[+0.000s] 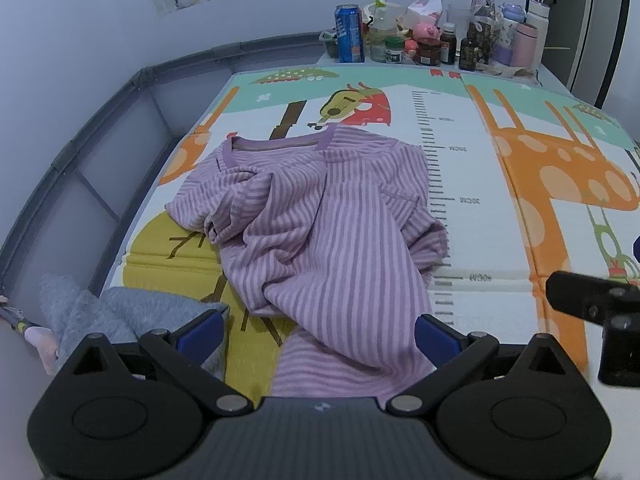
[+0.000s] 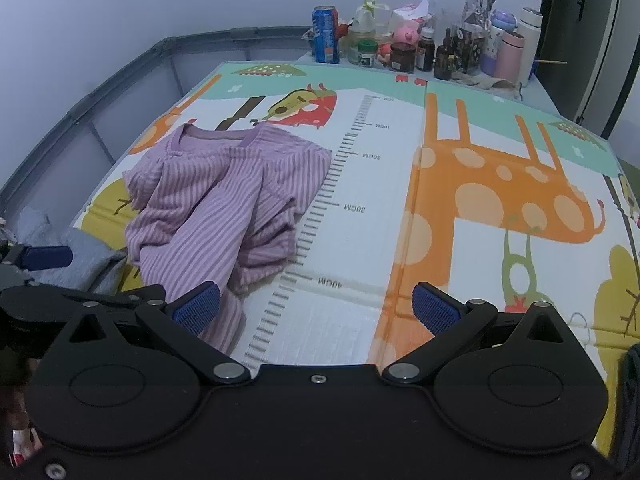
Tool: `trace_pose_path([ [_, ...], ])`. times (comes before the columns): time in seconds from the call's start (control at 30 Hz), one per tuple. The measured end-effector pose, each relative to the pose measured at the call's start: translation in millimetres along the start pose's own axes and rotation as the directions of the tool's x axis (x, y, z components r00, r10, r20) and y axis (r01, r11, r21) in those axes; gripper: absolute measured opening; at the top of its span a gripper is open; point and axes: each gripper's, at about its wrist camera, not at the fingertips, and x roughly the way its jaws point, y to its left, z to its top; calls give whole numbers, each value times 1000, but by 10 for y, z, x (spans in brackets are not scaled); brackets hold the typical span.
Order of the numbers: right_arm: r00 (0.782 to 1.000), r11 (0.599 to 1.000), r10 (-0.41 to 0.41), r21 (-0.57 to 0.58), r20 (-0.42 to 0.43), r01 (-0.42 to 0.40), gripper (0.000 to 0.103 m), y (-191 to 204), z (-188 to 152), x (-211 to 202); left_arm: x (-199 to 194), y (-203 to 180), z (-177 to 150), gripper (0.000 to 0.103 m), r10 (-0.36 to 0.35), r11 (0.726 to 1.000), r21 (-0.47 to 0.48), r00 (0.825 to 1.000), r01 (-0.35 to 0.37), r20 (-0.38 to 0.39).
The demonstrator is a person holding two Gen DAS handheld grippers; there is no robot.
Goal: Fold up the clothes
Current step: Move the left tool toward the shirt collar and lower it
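Shirt crumpled on mat | between left gripper fingers | spread wide

A cartoon play mat carries a crumpled purple striped top and grey garment.

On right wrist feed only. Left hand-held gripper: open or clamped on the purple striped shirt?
Observer: Open. The left hand-held gripper has its jaws spread wide, with nothing pinched.
Operator: Where's the shirt relative to it?
Observer: The near end of the purple striped shirt runs down between the two fingers and out of sight under the gripper body.
Operator: And the grey garment?
Observer: The grey garment lies heaped at the near left, apart from the shirt. Its edge passes behind the gripper's left blue pad.
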Motion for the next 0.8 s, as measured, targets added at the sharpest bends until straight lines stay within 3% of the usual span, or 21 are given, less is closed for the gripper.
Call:
trace_pose_path([
  [0.2,1000,1000,9,-7,11,-9,102,25,217,233,259,100,168,103,1,1000,-17,1000,-1,-15],
  [0.57,1000,1000,-11,2,-8,11,100,90,664,1065,837,273,558,103,-35,996,-78,998,31,-50],
  [0.8,1000,999,-3,33,-6,3,99,72,1002,1547,1169,506,921,103,-32,986,-165,999,25,-38],
])
